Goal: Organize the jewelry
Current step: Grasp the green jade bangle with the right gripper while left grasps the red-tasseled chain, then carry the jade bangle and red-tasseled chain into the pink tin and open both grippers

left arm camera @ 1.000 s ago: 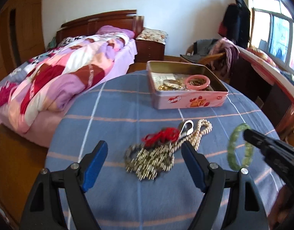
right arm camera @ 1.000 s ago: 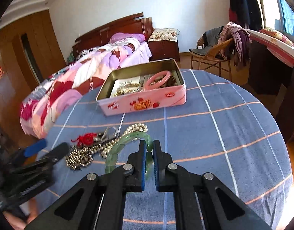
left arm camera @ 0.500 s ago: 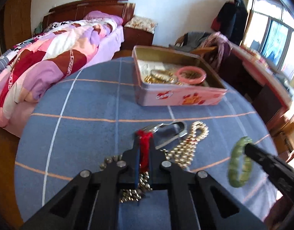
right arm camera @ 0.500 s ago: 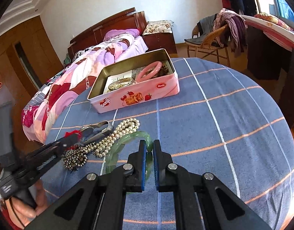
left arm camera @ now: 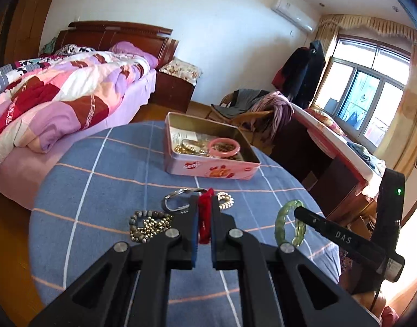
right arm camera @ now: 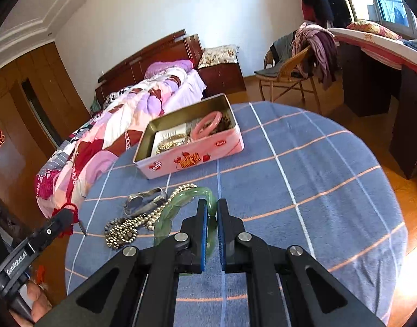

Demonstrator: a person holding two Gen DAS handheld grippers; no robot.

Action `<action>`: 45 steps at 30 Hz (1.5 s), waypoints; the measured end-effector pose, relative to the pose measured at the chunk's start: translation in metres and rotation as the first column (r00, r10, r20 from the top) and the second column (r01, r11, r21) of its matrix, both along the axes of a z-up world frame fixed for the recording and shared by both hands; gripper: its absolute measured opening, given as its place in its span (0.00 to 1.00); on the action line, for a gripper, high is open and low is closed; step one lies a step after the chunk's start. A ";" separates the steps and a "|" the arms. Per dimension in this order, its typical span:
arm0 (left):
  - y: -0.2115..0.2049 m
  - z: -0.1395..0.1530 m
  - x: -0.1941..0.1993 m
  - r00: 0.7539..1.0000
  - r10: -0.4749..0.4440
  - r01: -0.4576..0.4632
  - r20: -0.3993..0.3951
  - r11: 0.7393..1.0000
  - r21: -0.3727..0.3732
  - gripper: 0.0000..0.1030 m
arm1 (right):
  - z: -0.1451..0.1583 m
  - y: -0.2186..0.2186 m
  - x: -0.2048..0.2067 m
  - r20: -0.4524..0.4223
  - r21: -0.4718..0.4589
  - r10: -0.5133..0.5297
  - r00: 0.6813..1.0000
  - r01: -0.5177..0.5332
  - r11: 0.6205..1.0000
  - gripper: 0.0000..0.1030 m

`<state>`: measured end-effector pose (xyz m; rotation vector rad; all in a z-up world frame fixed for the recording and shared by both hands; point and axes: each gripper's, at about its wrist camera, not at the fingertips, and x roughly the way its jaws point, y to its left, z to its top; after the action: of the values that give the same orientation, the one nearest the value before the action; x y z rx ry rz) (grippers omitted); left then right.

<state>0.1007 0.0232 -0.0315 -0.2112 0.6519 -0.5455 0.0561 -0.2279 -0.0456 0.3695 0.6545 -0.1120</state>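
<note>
My left gripper is shut on a red cord ornament and holds it above the blue checked tablecloth; it shows at the left of the right wrist view. My right gripper is shut on a green bangle, also seen in the left wrist view. A bead necklace and a silver bracelet lie on the cloth. The open pink tin at the back holds a pink bangle and gold pieces.
The round table's edge drops to wooden floor. A bed with a patchwork quilt lies to the left. A chair draped with clothes and a dark desk stand to the right.
My left gripper shut on the red ornament and lifted it off the bead pile, moving back. My right gripper kept the green bangle and rose slightly.
</note>
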 end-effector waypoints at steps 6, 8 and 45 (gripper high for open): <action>-0.003 0.001 -0.015 1.000 0.002 -0.003 0.028 0.999 0.036 0.07 | 0.012 0.007 -0.017 0.031 -0.024 0.002 1.000 -0.001 1.000 0.06; -0.005 0.003 -0.021 0.999 -0.007 0.005 0.040 0.999 0.040 0.07 | 0.017 0.007 -0.022 0.045 -0.027 0.001 0.999 0.000 1.000 0.06; -0.090 0.038 0.128 0.992 -0.009 0.001 0.130 0.998 0.062 0.07 | 0.046 -0.042 0.164 0.138 0.030 -0.042 0.990 0.038 0.999 0.06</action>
<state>0.2284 -0.0669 0.0069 -0.1151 0.5419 -0.5389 0.2200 -0.2703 0.0008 0.4129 0.5121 -0.1150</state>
